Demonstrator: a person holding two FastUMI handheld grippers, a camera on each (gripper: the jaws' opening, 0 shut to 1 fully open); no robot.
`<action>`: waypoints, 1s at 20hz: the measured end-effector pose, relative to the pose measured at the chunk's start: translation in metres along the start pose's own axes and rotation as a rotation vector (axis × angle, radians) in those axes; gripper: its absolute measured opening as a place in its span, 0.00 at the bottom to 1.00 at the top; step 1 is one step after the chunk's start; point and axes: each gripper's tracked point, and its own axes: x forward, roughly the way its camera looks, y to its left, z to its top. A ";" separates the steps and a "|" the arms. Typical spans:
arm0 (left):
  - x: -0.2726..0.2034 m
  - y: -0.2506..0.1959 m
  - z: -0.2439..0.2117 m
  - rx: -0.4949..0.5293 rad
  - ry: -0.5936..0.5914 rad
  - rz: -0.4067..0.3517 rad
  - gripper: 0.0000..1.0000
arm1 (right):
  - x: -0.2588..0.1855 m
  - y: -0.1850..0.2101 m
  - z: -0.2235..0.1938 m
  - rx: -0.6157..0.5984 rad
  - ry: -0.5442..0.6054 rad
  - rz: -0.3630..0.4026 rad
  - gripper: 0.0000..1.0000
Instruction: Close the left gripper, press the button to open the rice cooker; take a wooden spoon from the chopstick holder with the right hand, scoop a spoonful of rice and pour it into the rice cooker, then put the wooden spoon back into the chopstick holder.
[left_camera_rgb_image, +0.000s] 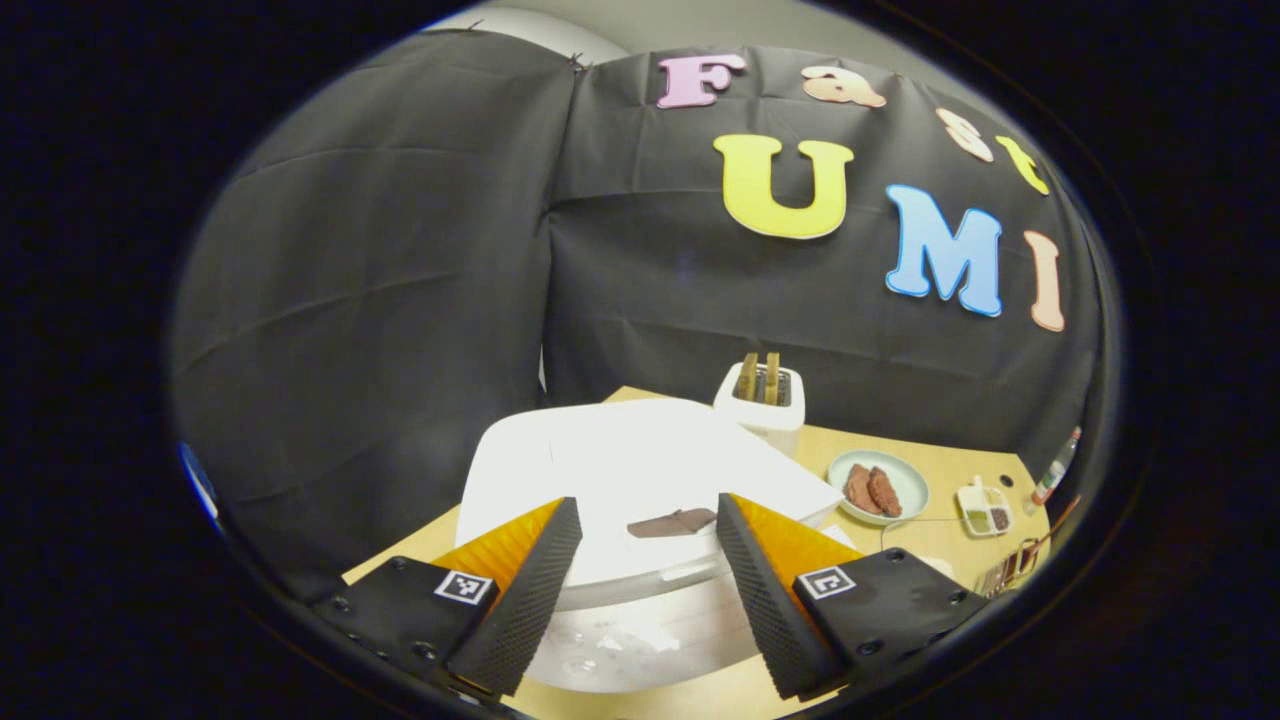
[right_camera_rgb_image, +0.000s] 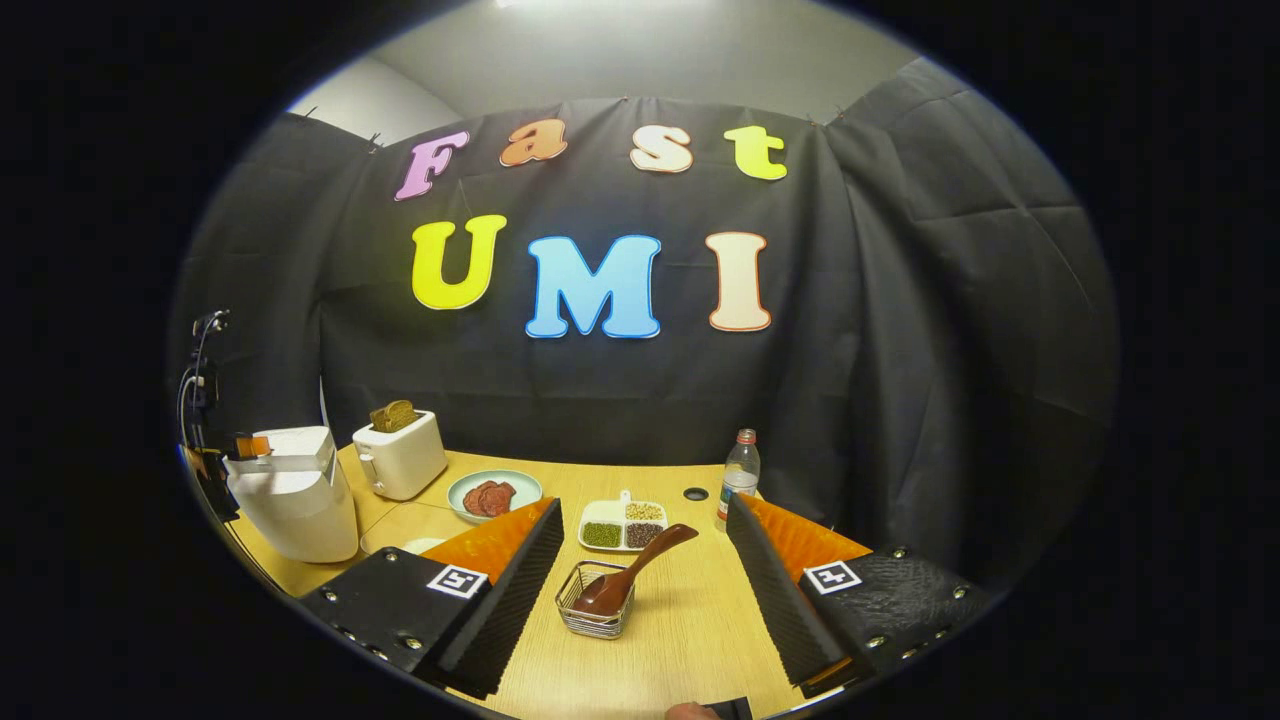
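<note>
**Ana:** Left gripper view first. What is the biggest thing?

**Ben:** The bench (left_camera_rgb_image: 940, 530). Next is the rice cooker (left_camera_rgb_image: 640, 450). There is one. It sits right in front of the left tool (left_camera_rgb_image: 648, 503), between its two fingers. Its lid is down.

**Ana:** Is that tool pinching anything?

**Ben:** No. Its fingers are spread wide and hold nothing. The dark button (left_camera_rgb_image: 672, 522) is straight ahead of it, just past the fingertips. I think the fingers must press together before they can push it.

**Ana:** What else is there?

**Ben:** One toaster (left_camera_rgb_image: 760, 395) behind the cooker, with two slices of bread. One plate (left_camera_rgb_image: 905, 478) is ahead and to the right.

**Ana:** And in the right gripper view?

**Ben:** The right tool (right_camera_rgb_image: 643, 503) is spread wide too, and empty. One bottle (right_camera_rgb_image: 738, 475) and one dish (right_camera_rgb_image: 625, 523) with four cups are farther ahead. One chopstick holder (right_camera_rgb_image: 597, 600) stands close in front, between the fingers, a bit to the left.

**Ana:** Where is the spoon?

**Ben:** One wooden spoon (right_camera_rgb_image: 630, 575) is in the holder, scoop end down. Its handle leans up and away, to the right. The right tool is much nearer to it. The cooker is far off to that tool's left.
</note>
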 end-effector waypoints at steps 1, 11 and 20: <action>0.004 -0.001 -0.011 0.006 0.032 -0.002 0.95 | 0.001 0.002 -0.001 -0.003 0.002 0.001 0.99; -0.002 -0.007 -0.007 0.033 -0.003 -0.046 0.97 | 0.001 0.017 0.017 -0.015 -0.030 0.028 1.00; -0.153 -0.062 0.136 0.081 -0.468 -0.161 0.95 | -0.029 0.055 0.093 -0.031 -0.216 0.045 0.99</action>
